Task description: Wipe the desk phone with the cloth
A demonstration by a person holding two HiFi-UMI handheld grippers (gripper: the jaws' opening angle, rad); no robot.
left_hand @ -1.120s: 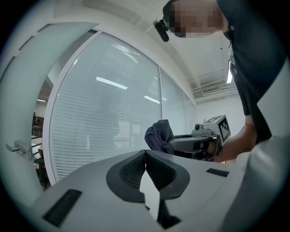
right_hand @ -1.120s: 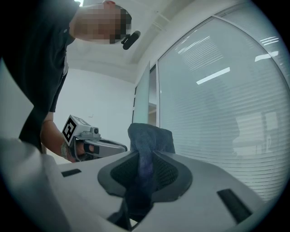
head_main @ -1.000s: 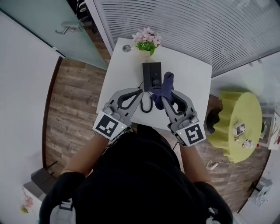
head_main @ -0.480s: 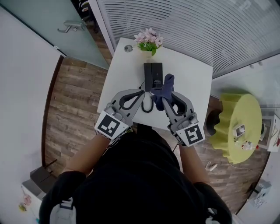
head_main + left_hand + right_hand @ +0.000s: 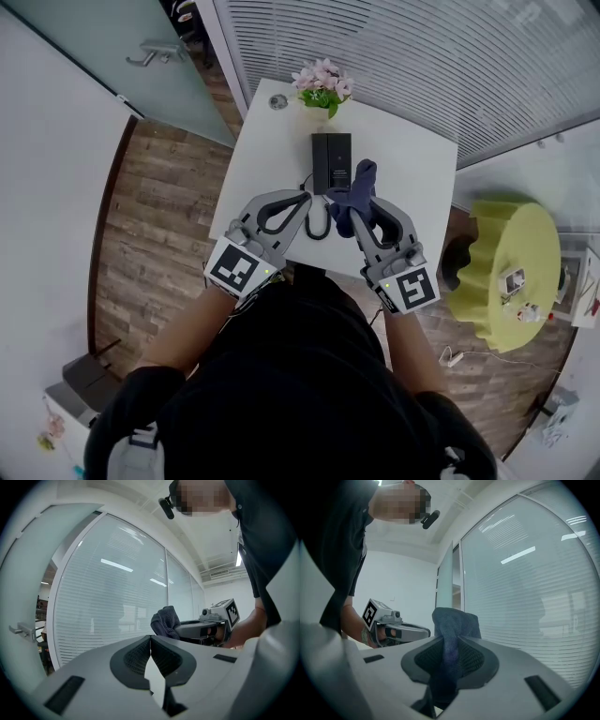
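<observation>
Right tool point(image 5: 449, 645) is clamped on the dark blue cloth point(image 5: 357, 191), bunched upward over the near right corner of the desk phone point(image 5: 332, 161). Left tool point(image 5: 150, 638) is closed on nothing. The phone lies on the white counter point(image 5: 412, 178), long axis pointing away toward the flowers point(image 5: 322, 84); its coiled cord point(image 5: 317, 225) lies between the tools

White table point(image 5: 412, 159) on wood floor point(image 5: 159, 216) beside blinds point(image 5: 394, 56)

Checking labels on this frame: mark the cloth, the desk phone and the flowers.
cloth point(image 5: 360, 184): head view, on the bunched dark blue top end.
desk phone point(image 5: 332, 159): head view, on the middle of the black body.
flowers point(image 5: 322, 82): head view, on the pink blooms.
</observation>
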